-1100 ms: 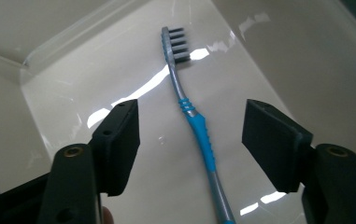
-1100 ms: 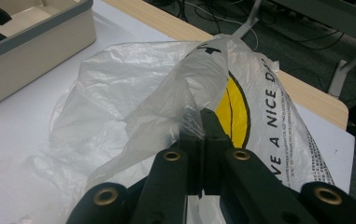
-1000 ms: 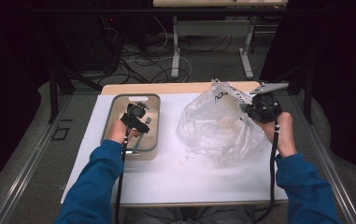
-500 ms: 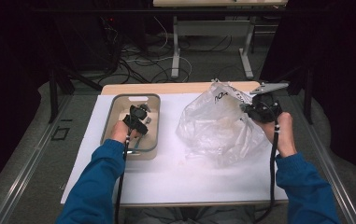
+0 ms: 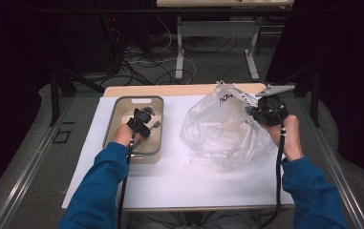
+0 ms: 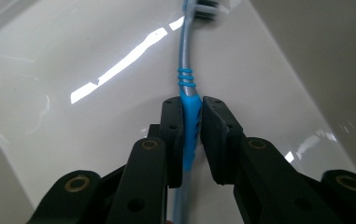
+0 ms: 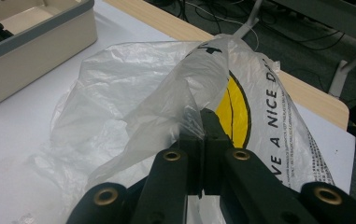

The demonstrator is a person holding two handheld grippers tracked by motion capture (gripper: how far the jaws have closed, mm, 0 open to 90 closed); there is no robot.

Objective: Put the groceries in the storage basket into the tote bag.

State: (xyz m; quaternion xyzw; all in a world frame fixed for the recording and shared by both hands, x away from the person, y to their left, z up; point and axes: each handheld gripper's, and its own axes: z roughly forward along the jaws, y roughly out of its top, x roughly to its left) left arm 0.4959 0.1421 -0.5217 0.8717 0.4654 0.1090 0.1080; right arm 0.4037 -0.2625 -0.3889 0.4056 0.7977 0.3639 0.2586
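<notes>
One toothbrush (image 6: 188, 100) lies in the single beige tray (image 5: 122, 107). The left gripper (image 6: 192, 121) has just been closing, and its jaws now pinch the blue handle. The right gripper (image 7: 202, 128) has its jaws clamped tight on a fold of the one clear plastic bag (image 5: 218, 126), beside the tray on the white table (image 5: 179, 183).

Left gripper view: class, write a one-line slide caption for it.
Left gripper, jaws just closing, pinches the blue toothbrush by its handle inside the beige tray.

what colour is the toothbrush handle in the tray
Bright blue grip on a pale silvery-blue toothbrush handle, clearest in the left gripper view.
</notes>
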